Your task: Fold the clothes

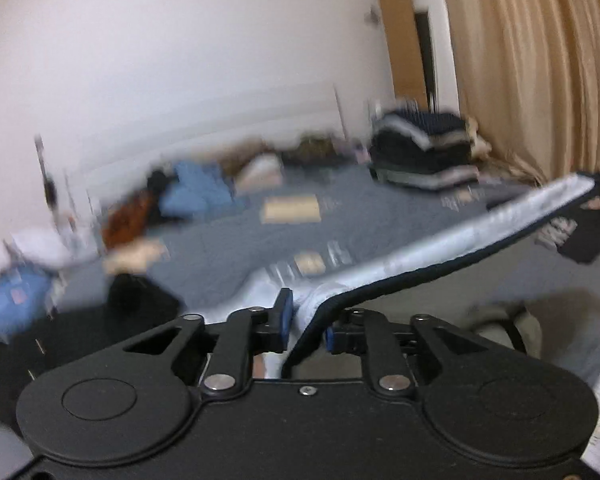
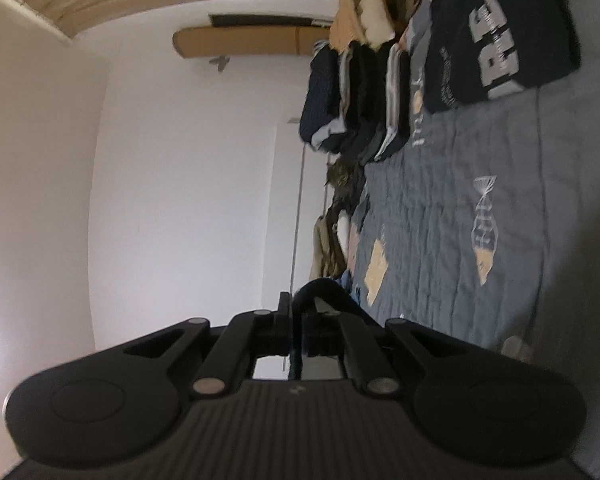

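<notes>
Black claw housing fills the bottom of both views. At lower centre of the left wrist view, the left claw (image 1: 306, 320) is nearly closed on a garment (image 1: 440, 248): pale fabric with a dark edge is bunched between its blue pads, pinched there. From the pinch the garment stretches as a taut band toward the right edge of the frame, raised above the bed (image 1: 228, 248), where its far end meets a dark shape too blurred to name.

In the right wrist view, which is rolled on its side, the right claw (image 2: 296, 320) sits at lower centre, clamped tight on a dark fold of cloth (image 2: 320, 292) that loops out just above its tips.

A grey quilt with printed patches covers the bed. A stack of folded clothes (image 1: 424, 148) stands at the bed's far side, right of centre in the left view. A black shirt with large pale letters (image 2: 500, 32) lies flat on the quilt in the upper right of the right view, just beside that stack. Loose clothes (image 1: 196, 192) lie heaped at left centre of the left view.
</notes>
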